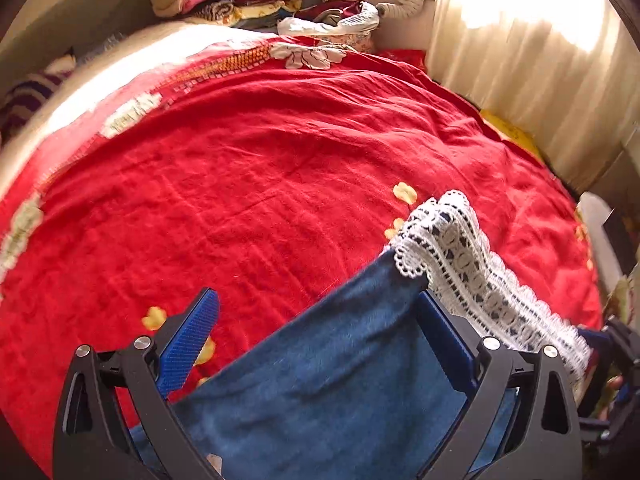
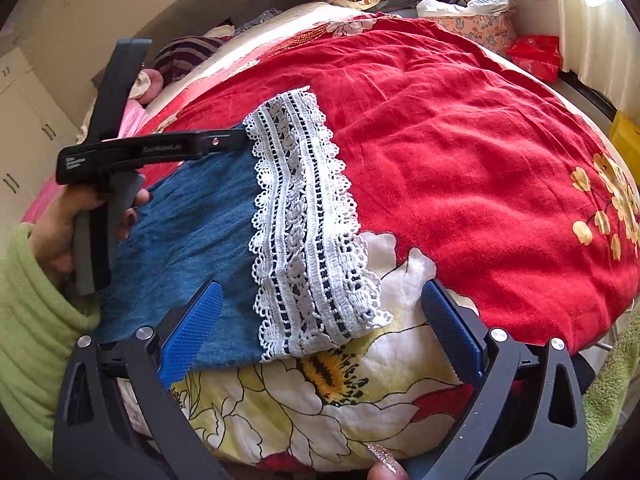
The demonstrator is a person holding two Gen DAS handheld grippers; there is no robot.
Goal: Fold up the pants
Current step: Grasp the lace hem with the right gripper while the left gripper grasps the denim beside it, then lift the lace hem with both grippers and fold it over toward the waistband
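Pants (image 2: 188, 240), blue denim with a white lace hem (image 2: 308, 224), lie on the red bedspread (image 2: 460, 152) at its near edge. Left gripper (image 1: 320, 340) and right gripper (image 2: 320, 328) both stand spread, pinching nothing. Judged step: first grasp; each must close on the hem.
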